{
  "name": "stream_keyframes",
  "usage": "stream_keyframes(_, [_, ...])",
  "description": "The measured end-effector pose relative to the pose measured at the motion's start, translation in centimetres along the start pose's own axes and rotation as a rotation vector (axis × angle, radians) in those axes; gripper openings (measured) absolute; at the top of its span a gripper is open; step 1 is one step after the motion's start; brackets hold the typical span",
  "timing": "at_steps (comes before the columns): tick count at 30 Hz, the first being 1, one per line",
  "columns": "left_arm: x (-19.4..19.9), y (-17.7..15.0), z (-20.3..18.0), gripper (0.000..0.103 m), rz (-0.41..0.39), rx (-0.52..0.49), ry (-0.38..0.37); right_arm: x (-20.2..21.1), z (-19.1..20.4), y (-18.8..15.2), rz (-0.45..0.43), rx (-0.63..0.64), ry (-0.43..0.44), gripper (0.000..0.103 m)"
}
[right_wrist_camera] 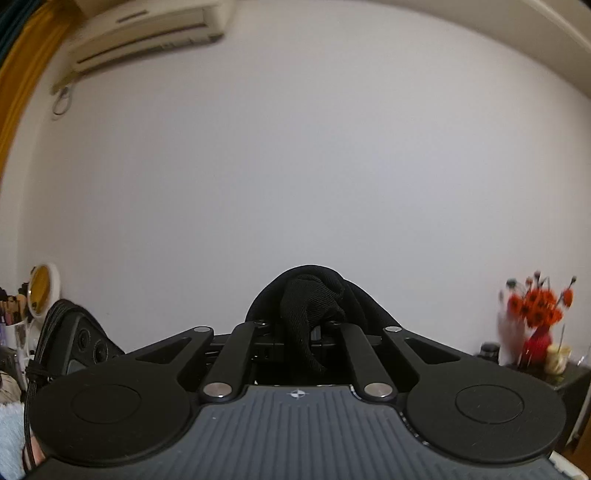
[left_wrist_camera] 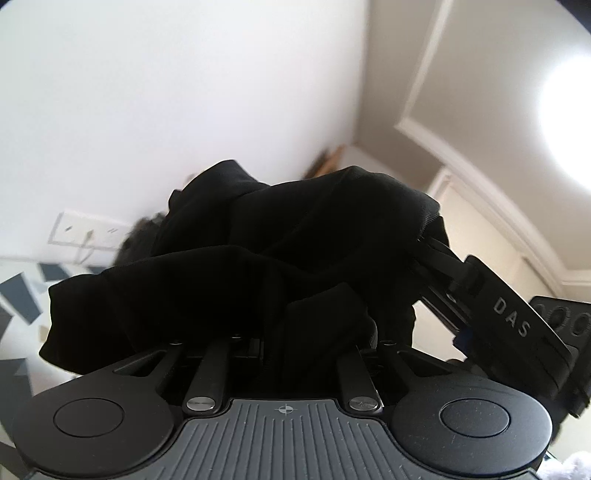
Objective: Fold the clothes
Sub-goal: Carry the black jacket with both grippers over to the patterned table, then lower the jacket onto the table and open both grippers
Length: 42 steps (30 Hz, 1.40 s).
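Both views are fisheye, bending straight lines near the edges and darkening the corners. In the left wrist view a ceiling light (left_wrist_camera: 569, 122) up and to the gripper's right blows out into a white glare, while the black garment (left_wrist_camera: 258, 251) ahead reads as a near featureless dark mass. The right wrist view is evenly, softly lit; the red flowers (right_wrist_camera: 539, 302) at far right and the air conditioner (right_wrist_camera: 147, 33) overhead are smeared by motion blur.
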State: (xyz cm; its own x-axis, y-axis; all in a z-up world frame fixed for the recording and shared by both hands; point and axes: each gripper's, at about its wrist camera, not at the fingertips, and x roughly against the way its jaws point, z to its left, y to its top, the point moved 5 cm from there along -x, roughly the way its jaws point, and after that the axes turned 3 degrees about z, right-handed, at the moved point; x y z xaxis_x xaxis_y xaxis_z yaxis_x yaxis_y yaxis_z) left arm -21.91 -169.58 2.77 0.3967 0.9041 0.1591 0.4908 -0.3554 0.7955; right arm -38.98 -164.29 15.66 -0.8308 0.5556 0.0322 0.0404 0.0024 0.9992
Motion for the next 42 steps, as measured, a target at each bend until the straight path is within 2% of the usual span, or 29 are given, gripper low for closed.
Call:
stream_keyframes(4, [-4.2, -0.9, 4.7, 0.013, 0.041, 0.091, 0.096, -5.5, -3.3, -3.1, 0.100, -0.031, 0.052, 0.007])
stream_keyframes(7, [-7.5, -1.8, 7.9, 0.013, 0.085, 0.143, 0.194, -9.3, -5.4, -6.3, 0.176, -0.045, 0.103, 0.007])
stream_keyframes(9, [-10.2, -1.8, 9.8, 0.013, 0.086, 0.177, 0.261, -11.9, -7.2, -8.4, 0.222, -0.080, 0.148, 0.007])
stream_keyframes(12, [-13.3, -0.4, 10.9, 0.013, 0.031, 0.194, 0.329, -14.8, -9.9, -9.8, 0.219, -0.093, 0.236, 0.007])
stream_keyframes(18, [-18.5, 2.9, 9.4, 0.014, -0.095, 0.139, 0.480, -19.3, -17.3, -8.3, 0.153, -0.120, 0.390, 0.007])
stream_keyframes(20, [-20.7, 2.8, 9.9, 0.014, -0.093, 0.137, 0.537, -20.5, -19.1, -8.6, 0.137, -0.076, 0.415, 0.007])
stream_keyframes(24, [-23.7, -0.8, 13.3, 0.013, 0.014, 0.195, 0.736, -23.6, -22.2, -12.5, 0.212, -0.014, 0.428, 0.007])
stream_keyframes(27, [-22.7, -5.0, 16.1, 0.012, 0.068, 0.329, 0.898, -25.2, -23.6, -17.9, 0.336, -0.008, 0.425, 0.007])
stream_keyframes(29, [-19.9, -7.7, 16.6, 0.011, 0.024, 0.433, 0.982, -25.8, -24.1, -21.5, 0.430, 0.007, 0.426, 0.007])
stream_keyframes(32, [-13.5, -10.4, 15.2, 0.011, -0.085, 0.537, 1.077, -25.3, -24.7, -25.7, 0.555, -0.011, 0.464, 0.007])
stream_keyframes(35, [-7.5, -10.2, 14.0, 0.011, -0.144, 0.535, 1.229, -24.9, -23.1, -28.2, 0.636, -0.035, 0.544, 0.007])
stream_keyframes(37, [-4.0, -9.2, 13.3, 0.011, -0.168, 0.508, 1.345, -25.0, -21.9, -28.7, 0.654, -0.017, 0.589, 0.007])
stream_keyframes(40, [-3.1, -7.5, 14.3, 0.011, -0.159, 0.467, 1.521, -25.3, -20.9, -29.3, 0.677, 0.016, 0.628, 0.011])
stream_keyframes(42, [-2.9, -7.7, 14.7, 0.012, -0.149, 0.495, 1.541, -25.5, -20.5, -29.7, 0.706, 0.030, 0.624, 0.014])
